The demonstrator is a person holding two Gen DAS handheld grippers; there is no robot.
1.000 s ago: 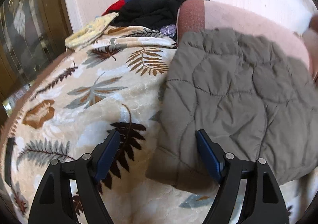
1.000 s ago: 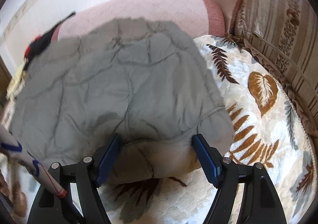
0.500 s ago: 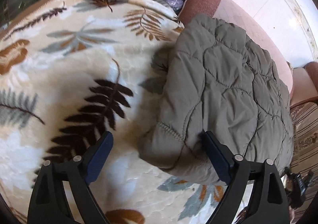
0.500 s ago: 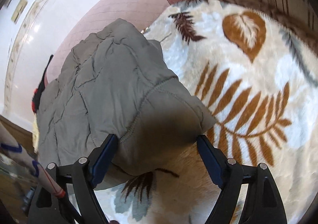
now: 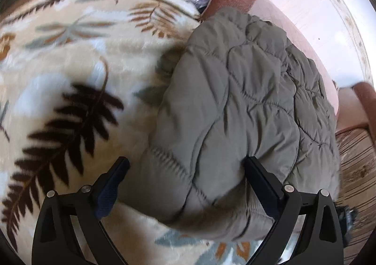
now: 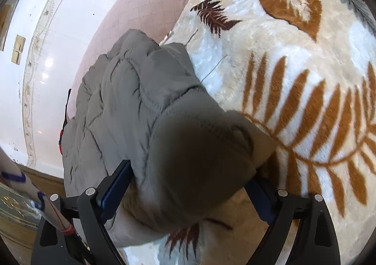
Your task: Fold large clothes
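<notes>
Straddling the near corners of the quilted jacket (image 5: 235, 100), left gripper (image 5: 185, 171) and right gripper (image 6: 188, 175) are opening their fingers, ready to pinch for the fold.

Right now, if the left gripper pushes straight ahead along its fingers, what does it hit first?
The grey quilted jacket: its near folded edge already bulges between the opening jaws of the left gripper. The leaf-print blanket lies underneath.
</notes>
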